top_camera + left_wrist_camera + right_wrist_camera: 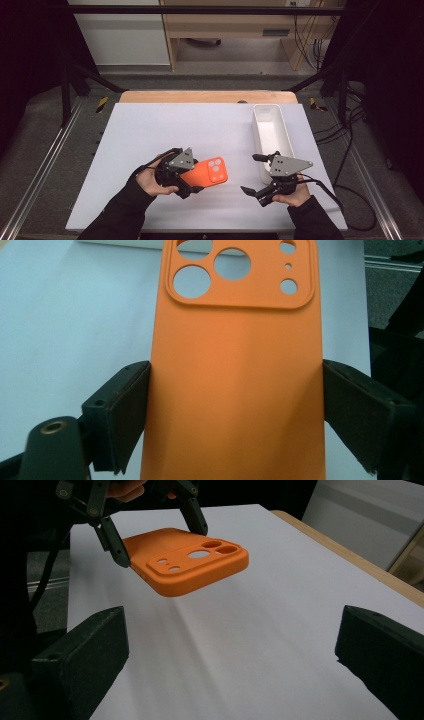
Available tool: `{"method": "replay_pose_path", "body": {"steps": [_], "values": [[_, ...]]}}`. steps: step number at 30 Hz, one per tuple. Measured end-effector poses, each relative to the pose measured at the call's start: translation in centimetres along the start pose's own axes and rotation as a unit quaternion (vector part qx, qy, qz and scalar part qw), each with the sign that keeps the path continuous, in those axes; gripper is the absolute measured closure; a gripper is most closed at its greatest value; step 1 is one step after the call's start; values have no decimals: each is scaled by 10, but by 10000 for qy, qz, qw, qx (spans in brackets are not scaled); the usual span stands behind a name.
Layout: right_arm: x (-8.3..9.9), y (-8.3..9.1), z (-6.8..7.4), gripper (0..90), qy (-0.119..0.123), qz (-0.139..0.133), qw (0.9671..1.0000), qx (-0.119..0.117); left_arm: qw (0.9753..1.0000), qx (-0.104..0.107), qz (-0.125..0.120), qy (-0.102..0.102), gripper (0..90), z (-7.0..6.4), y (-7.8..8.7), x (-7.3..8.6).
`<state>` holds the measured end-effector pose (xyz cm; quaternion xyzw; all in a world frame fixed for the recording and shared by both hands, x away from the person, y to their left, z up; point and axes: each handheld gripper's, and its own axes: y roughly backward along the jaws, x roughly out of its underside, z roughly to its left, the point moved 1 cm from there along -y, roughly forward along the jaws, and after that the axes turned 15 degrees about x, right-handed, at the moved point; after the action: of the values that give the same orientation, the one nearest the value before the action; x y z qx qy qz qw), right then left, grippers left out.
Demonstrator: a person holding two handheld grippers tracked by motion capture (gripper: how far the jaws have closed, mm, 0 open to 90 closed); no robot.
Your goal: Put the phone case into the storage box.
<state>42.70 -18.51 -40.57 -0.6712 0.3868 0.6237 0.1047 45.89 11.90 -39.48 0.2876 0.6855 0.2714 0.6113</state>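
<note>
We hold the orange phone case (206,172) by its long edges in the left gripper (235,405), lifted off the white table (150,130). The right gripper (255,175) waits beside it, jaws wide and empty (the white bin (272,131) lies just beyond). Next, we judge, comes carrying the case across to that bin.

No text, label, brand, number or sign can be read on anything here

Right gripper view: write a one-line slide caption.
Left gripper holds an orange phone case above the white table; right gripper waits open.
</note>
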Motion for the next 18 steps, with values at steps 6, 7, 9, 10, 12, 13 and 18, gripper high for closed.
{"method": "replay_pose_path", "body": {"steps": [6,7,9,10,12,13,18], "values": [[-1,-4,6,16,62,63,9999,-112,9999,45,42,-102,153,-2,-4,-7],[-2,-5,7,17,84,90,9998,-122,9999,48,68,-123,154,-2,-5,-8],[-3,-6,9,18,119,102,9998,-146,9999,70,51,-129,154,-2,-6,-9],[-3,-6,9,18,119,102,9998,-146,9999,70,51,-129,153,-2,-6,-9],[-5,-7,12,17,163,96,9997,-182,9998,72,63,-149,153,-2,-8,-10],[-5,-7,13,18,191,104,9996,-197,9998,105,73,-162,153,-2,-9,-10],[-7,-8,17,17,232,89,9994,-261,9996,153,96,-209,154,-4,-11,-12]]}}
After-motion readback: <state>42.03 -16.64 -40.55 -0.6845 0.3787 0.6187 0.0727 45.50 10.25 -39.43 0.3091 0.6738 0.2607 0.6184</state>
